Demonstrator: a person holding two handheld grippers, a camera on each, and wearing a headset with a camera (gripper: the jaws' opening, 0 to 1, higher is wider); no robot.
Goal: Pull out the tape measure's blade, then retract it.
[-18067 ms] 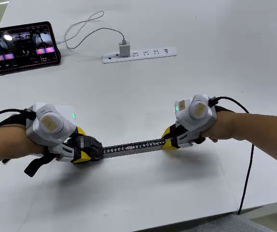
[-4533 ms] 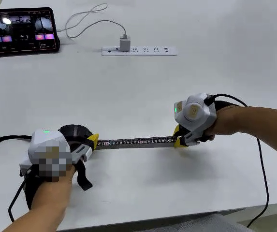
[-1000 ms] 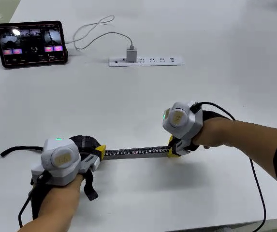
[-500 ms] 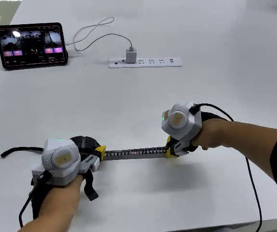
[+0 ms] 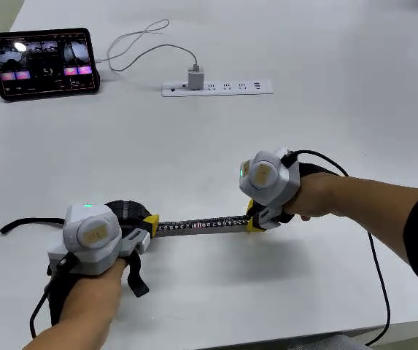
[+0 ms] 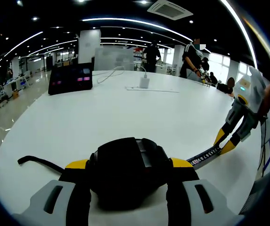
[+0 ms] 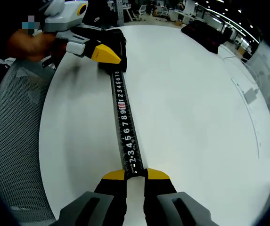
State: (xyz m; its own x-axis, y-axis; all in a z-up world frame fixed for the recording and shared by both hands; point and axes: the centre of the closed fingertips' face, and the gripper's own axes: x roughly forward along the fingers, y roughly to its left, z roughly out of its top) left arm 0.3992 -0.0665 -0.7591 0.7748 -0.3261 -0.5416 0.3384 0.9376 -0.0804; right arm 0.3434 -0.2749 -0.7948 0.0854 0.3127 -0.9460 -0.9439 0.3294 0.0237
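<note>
Counted on one white table [image 5: 194, 146]: one tape measure [image 5: 127, 214], with one blade [image 5: 198, 224] and one black strap [image 5: 19, 224]. Tallied two grippers, namely one left gripper [image 6: 130, 165] and one right gripper [image 7: 135, 175], each with two yellow-tipped jaws. Also logged: one tablet [image 5: 43, 63], one power strip [image 5: 219, 87], one white charger [image 5: 195, 76], one white cable [image 5: 143, 45], one grey mesh chair [image 7: 12, 141] in the right gripper view, and at least two standing persons [image 6: 193, 54] far back in the left gripper view.
</note>
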